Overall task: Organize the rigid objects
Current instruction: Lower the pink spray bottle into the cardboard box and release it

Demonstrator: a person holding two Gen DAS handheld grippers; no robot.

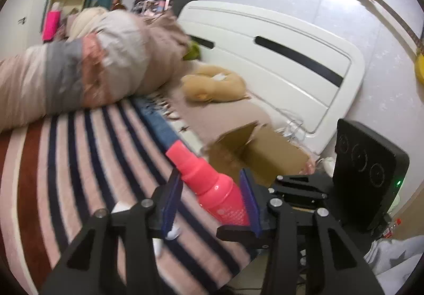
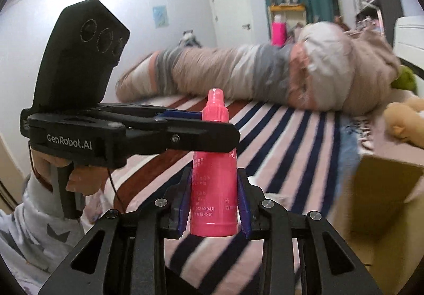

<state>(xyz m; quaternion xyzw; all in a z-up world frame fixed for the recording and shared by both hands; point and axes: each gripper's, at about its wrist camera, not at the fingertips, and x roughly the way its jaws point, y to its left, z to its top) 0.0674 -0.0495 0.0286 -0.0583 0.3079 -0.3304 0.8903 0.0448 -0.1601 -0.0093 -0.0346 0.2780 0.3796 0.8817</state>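
- My right gripper point(image 2: 214, 204) is clamped on the pink spray bottle point(image 2: 214, 189): both blue pads point(image 2: 185, 202) press the lower body, and the bottle stands upright with its nozzle cap at the top.
- In the right wrist view, my left gripper point(image 2: 212, 122) comes in from the left and crosses the same bottle just below the cap shoulder — the near finger lies in front of the bottle, the blue pad of the far one shows behind it.
- From the left wrist view, the spray bottle point(image 1: 212, 183) lies slanted between the left gripper's point(image 1: 212, 189) two blue pads point(image 1: 249, 199). The right-hand pad touches the bottle body; I see a sliver of gap at the left-hand pad, so I cannot tell whether this jaw is clenched or only around it.
- The bottle is held in the air above the striped blanket point(image 1: 79, 175) on the bed, touching nothing but the grippers.
- The right gripper's black body point(image 1: 368, 178) sits just right of the bottle in the left wrist view.
- Beyond the bottle, an open cardboard box point(image 1: 270, 154) sits at the bed's edge — flaps up, interior hidden.
- Farther off: a rolled quilt point(image 2: 251, 74), a tan plush toy point(image 1: 214, 85) and the white headboard point(image 1: 278, 61).
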